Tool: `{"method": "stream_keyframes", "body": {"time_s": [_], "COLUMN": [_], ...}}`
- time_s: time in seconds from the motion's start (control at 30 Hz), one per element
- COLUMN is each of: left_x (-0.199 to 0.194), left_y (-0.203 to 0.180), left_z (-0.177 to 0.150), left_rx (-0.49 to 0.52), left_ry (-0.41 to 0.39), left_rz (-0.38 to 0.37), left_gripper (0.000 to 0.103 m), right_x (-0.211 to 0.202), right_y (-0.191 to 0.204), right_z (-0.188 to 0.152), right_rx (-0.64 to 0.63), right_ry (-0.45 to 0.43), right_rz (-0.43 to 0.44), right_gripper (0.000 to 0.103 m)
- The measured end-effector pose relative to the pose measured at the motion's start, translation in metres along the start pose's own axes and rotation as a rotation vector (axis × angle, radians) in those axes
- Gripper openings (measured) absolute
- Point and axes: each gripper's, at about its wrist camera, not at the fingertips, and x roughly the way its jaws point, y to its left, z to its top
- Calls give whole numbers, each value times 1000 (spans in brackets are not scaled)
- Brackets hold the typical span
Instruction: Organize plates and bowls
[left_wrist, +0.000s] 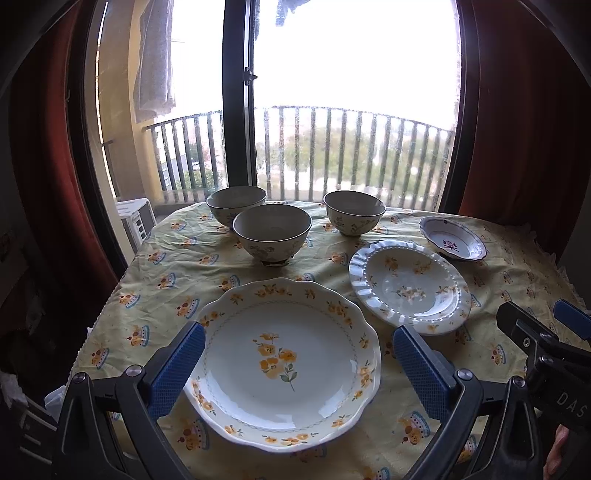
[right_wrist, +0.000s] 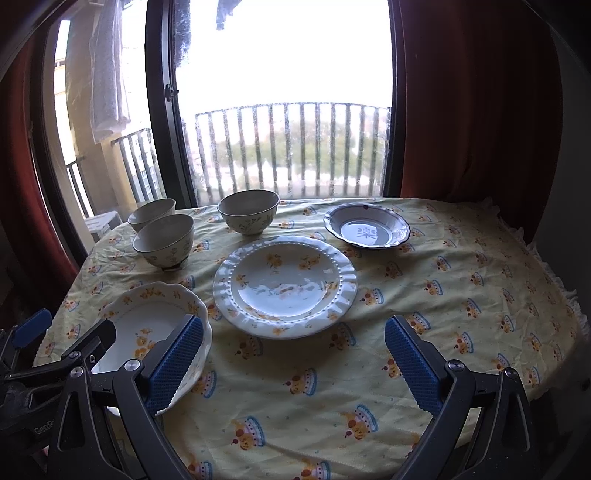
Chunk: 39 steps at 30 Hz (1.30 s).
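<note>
2 hand-held grippers (left_wrist: 299, 365) (right_wrist: 293, 360) — wide open, empty

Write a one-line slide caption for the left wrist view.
Open left tongs hover over a yellow-flowered plate, with three bowls and two smaller plates behind.

1. A table (right_wrist: 480, 295) stands by the window, covered with a yellow tablecloth (left_wrist: 177, 266) printed with small crown-like motifs.
2. Three floral bowls sit at the far side: far-left bowl (left_wrist: 236, 205), nearer bowl (left_wrist: 272, 230), right bowl (left_wrist: 354, 212).
3. A large scalloped plate (left_wrist: 282, 363) with orange flowers lies nearest.
4. A ruffled-rim plate (left_wrist: 408, 286) lies beside it.
5. A small dark-rimmed dish (left_wrist: 452, 238) lies farthest right.
</note>
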Motion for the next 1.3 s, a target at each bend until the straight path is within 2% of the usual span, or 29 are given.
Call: {"method": "stream_keyframes", "body": {"time_s": [0.4, 0.83, 1.3], "left_x": [0, 6, 4], "left_y": [-6, -4, -5], "left_z": [2, 3, 3], "left_rx": [33, 10, 6], "left_ry": [-20, -19, -24], "left_rz": [8, 39, 40], "left_gripper": [103, 103, 103], "right_x": [3, 3, 4], "right_y": [-4, 3, 4], "right_z": [0, 6, 5], "right_rx": [7, -23, -40], "right_ry": [3, -17, -12], "right_rz": [-20, 17, -3], "right_gripper": [100, 100, 100]}}
